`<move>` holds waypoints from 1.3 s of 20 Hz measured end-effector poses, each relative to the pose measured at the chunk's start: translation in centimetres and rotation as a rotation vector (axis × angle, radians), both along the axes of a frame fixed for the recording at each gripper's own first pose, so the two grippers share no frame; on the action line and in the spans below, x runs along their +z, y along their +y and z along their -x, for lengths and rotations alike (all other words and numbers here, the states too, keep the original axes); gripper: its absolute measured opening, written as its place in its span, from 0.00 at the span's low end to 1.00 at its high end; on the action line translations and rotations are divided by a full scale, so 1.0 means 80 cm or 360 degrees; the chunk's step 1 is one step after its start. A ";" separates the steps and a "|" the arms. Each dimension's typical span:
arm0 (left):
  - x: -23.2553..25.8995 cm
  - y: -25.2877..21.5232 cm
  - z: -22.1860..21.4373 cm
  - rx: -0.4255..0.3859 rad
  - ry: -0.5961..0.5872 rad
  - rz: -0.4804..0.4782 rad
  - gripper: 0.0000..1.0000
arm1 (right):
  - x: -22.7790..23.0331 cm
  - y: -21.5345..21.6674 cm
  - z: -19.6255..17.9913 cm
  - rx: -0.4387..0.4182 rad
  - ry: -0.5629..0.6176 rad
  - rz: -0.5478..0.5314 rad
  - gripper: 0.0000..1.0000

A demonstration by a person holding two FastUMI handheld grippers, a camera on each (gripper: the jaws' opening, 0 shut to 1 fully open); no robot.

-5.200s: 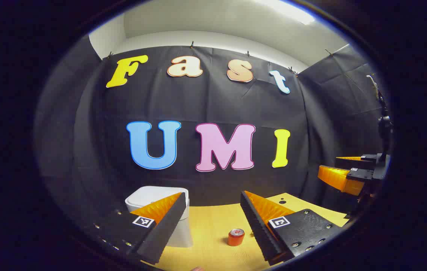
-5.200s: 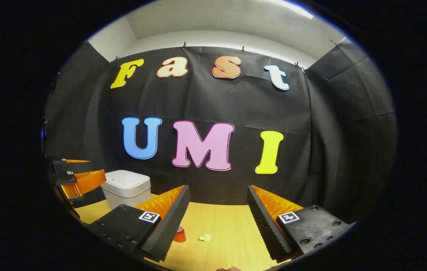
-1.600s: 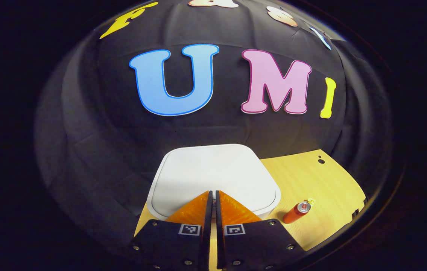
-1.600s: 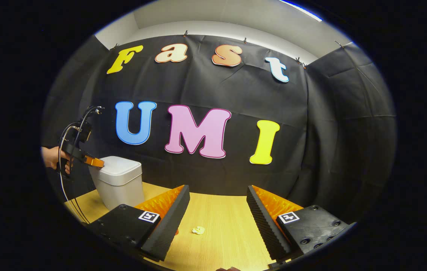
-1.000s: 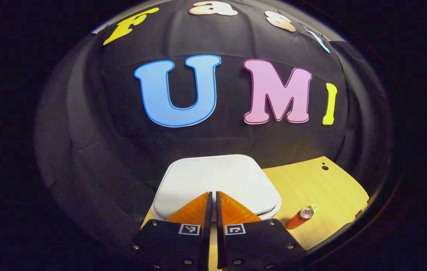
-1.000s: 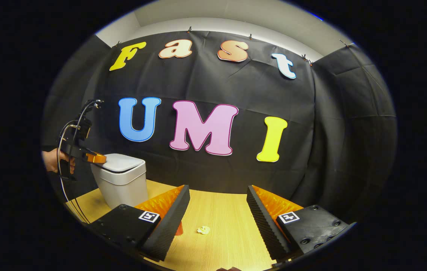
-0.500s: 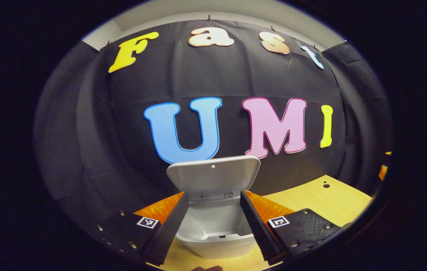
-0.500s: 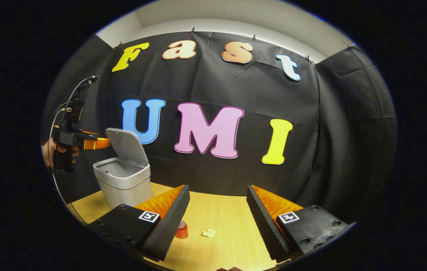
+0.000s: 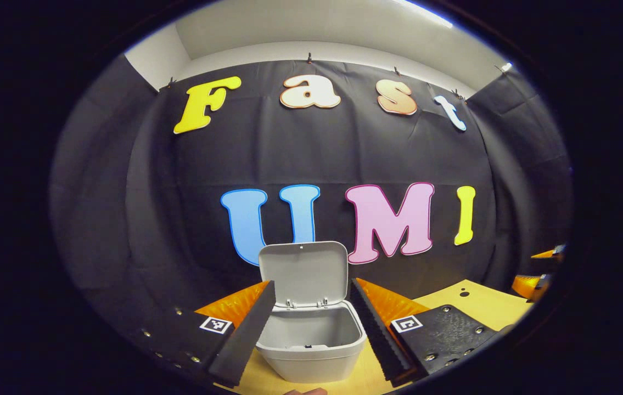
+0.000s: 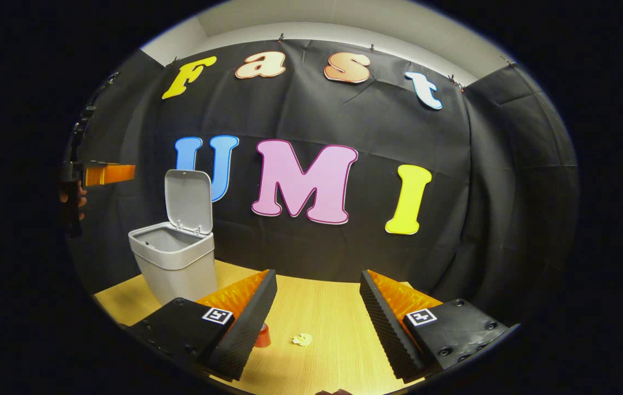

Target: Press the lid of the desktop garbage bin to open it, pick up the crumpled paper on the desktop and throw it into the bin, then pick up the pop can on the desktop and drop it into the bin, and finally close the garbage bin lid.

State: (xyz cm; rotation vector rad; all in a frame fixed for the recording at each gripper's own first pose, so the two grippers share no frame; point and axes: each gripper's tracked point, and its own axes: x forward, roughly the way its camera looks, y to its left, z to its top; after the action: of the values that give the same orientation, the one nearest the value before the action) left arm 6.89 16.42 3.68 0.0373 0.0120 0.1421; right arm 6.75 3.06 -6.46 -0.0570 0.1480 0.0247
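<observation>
The garbage bin (image 9: 311,343) stood low in the frame with its lid (image 9: 303,272) raised; the paper and can were not yet binned. The left gripper (image 9: 311,310) was spread and empty. The right gripper view added the crumpled paper (image 10: 302,339) and pop can (image 10: 263,335) at bottom centre, before the gaping, empty right gripper (image 10: 316,310).

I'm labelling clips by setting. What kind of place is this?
Probably a small recording booth, not a home: black cloth wall behind, a bare wooden desktop carrying only a garbage bin, crumpled paper and a pop can.
</observation>
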 end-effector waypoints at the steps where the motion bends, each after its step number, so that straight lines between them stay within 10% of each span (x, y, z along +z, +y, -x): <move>1: 0.004 -0.002 0.009 0.0013 -0.0003 0.0011 0.90 | -0.008 0.000 -0.007 0.0022 0.0020 0.0006 0.98; 18: 0.026 -0.046 0.111 0.0431 0.0076 0.0061 0.90 | -0.372 0.004 -0.113 0.0312 0.1082 -0.0200 0.98; 26: 0.040 -0.047 0.116 0.0440 0.0098 -0.0062 0.90 | -0.448 0.017 -0.126 0.0189 0.1301 -0.0253 0.98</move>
State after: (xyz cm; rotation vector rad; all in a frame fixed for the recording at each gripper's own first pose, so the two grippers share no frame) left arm -2.40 12.69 6.88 0.0789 0.0762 0.4174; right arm 16.83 4.46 -42.29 0.1073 0.9585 0.1784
